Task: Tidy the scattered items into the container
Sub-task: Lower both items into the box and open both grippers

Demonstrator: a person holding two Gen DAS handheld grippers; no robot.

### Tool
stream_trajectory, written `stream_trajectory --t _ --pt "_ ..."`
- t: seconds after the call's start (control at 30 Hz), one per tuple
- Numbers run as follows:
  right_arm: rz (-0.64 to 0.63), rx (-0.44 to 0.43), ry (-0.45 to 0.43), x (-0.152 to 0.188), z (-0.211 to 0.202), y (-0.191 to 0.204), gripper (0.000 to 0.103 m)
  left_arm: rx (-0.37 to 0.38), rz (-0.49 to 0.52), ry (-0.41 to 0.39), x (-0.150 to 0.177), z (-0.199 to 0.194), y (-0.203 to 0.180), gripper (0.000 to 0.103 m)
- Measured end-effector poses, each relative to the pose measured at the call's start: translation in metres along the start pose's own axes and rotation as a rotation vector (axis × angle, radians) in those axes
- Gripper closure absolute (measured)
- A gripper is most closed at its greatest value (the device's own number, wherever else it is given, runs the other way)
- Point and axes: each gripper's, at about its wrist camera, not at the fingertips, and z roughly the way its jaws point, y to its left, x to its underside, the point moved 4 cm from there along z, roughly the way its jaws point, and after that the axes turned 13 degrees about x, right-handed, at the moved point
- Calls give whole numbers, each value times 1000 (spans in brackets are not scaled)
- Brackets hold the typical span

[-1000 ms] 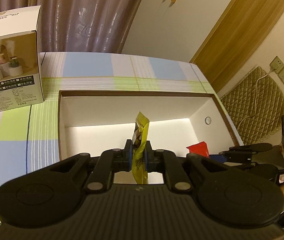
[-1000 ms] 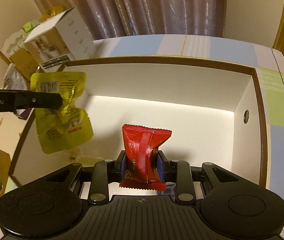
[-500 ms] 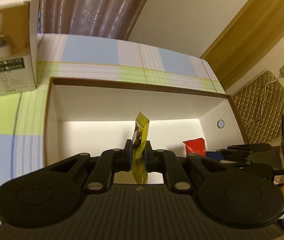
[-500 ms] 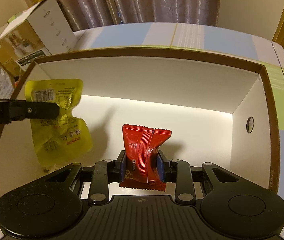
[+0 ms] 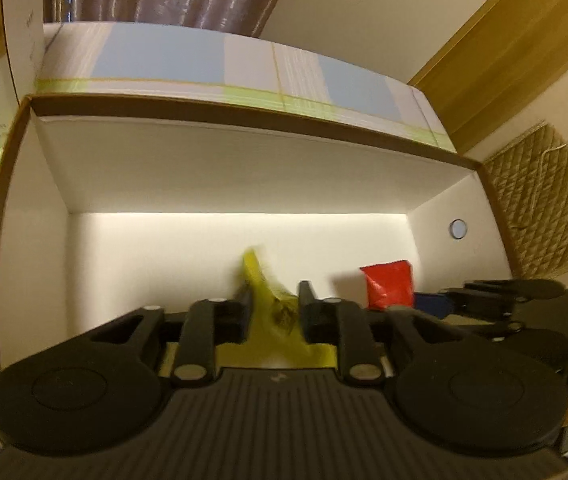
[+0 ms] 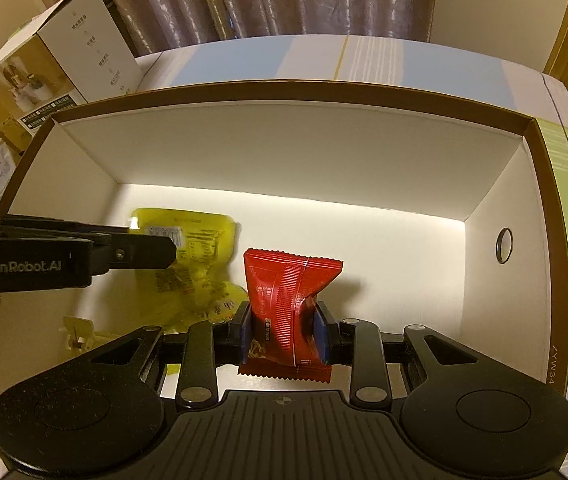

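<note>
The container (image 6: 542,152) is entered by both grippers: the left gripper (image 5: 271,308) is parted around a blurred, seemingly loose yellow packet (image 5: 273,316), the right gripper (image 6: 284,338) clamped on a red packet (image 6: 288,300).

Red packet (image 6: 288,304) in right hand-held gripper (image 6: 284,334)

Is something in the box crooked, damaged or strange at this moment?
Only small things. The red packet is squeezed into a waist by the shut right gripper. The yellow pouch is crumpled and blurred between the open jaws of the left gripper, inside the white box. No spill or tear shows.
</note>
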Motion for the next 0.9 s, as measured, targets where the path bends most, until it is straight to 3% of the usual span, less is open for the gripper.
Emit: stream_trajectory --t 0.33,0.37,0.4,0.43,0.53,0.67,0.7,0.73,0.9 --pt "10 -18 0 -3 1 0 67 -77 53 -31 -4 -25 -4 68" --pt "9 -20 5 -3 1 1 37 -84 55 -31 -4 -26 -5 66" --pt "10 -4 1 -3 -1 2 15 -92 59 -32 -3 -27 -6 64" --pt "1 13 -22 -2 -4 2 0 -101 66 -34 -3 -28 -8 63" --pt "-80 11 -79 1 -14 9 0 -120 78 -40 -2 -32 -11 56" --pt "-75 -4 -73 6 -24 8 0 -127 67 -51 0 -40 -12 52" --pt "-75 -5 -70 8 -26 7 0 -135 69 -52 1 -42 -13 46" --pt "-77 -1 -65 10 -28 7 0 -145 73 -50 2 -44 -14 39" --pt "-87 19 -62 20 -40 6 0 -220 114 -31 11 -49 -25 31"
